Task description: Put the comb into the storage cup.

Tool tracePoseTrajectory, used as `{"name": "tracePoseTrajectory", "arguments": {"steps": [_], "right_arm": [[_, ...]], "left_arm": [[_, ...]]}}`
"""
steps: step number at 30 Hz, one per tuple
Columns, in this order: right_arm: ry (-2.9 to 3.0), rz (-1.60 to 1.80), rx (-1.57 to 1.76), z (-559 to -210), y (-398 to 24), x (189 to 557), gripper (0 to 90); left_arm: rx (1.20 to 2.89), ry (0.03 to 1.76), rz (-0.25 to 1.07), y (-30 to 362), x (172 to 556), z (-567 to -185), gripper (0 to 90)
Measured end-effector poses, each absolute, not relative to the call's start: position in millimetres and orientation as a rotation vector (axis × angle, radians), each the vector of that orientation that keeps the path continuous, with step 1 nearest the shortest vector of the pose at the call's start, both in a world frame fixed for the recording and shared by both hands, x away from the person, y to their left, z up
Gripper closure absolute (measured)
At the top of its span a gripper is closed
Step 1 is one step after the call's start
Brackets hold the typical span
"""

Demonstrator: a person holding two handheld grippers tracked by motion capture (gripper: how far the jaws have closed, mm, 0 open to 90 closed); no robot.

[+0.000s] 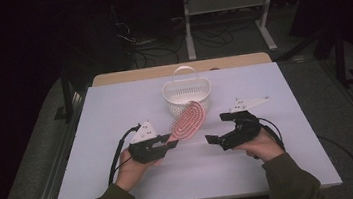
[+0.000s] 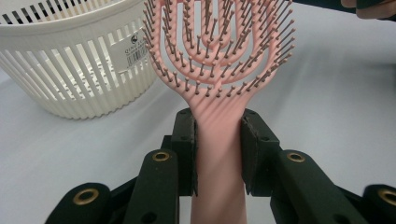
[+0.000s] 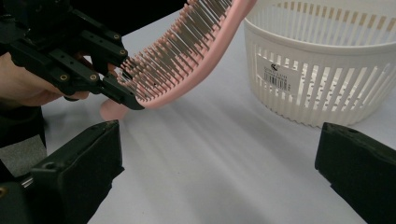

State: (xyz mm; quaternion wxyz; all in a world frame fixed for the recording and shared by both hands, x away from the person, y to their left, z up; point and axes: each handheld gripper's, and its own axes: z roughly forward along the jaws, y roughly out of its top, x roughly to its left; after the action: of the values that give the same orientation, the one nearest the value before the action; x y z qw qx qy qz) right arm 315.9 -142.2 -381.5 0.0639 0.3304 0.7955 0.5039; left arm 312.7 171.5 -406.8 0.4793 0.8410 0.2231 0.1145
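On the pale table (image 1: 124, 186) in the dark room, the left gripper (image 1: 169, 143) clamps the pink hairbrush (image 1: 187, 120) by its handle, long axis aimed at one o'clock toward the white basket (image 1: 186, 94) just beyond. The right gripper (image 1: 216, 127) waits wide, empty.

High view: room dark, tabletop (image 1: 115, 111) evenly lit from above, faint shadows, slightly soft. Gripper views brighter; brush (image 2: 219, 51) sharp, near jaws blurred; basket (image 3: 327, 65) rim faintly overexposed.
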Motion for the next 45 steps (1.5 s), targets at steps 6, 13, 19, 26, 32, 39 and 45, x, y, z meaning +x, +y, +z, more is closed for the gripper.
{"name": "tracePoseTrajectory", "arguments": {"steps": [6,13,19,26,32,39,45], "right_arm": [[2.399,1.536,1.0,-379,-139,319,0.5],[2.392,1.537,1.0,-377,-135,323,0.5],[2.392,1.541,0.99,-374,-130,326,0.5],[2.386,1.555,1.001,-373,-125,330,0.5],[2.38,1.575,1.012,-373,-121,333,1.6],[2.393,1.595,1.02,-372,-113,337,3.9],[2.407,1.587,1.052,-373,-106,341,7.1]], "left_arm": [[2.048,0.543,0.278,170,311,-407,70.4],[2.049,0.539,0.282,168,310,-407,70.4],[2.053,0.532,0.286,166,309,-408,70.4],[2.056,0.528,0.29,163,308,-410,70.4],[2.058,0.527,0.286,162,308,-411,70.4],[2.061,0.525,0.289,162,308,-411,70.4],[2.062,0.522,0.295,161,307,-412,70.4]]}}
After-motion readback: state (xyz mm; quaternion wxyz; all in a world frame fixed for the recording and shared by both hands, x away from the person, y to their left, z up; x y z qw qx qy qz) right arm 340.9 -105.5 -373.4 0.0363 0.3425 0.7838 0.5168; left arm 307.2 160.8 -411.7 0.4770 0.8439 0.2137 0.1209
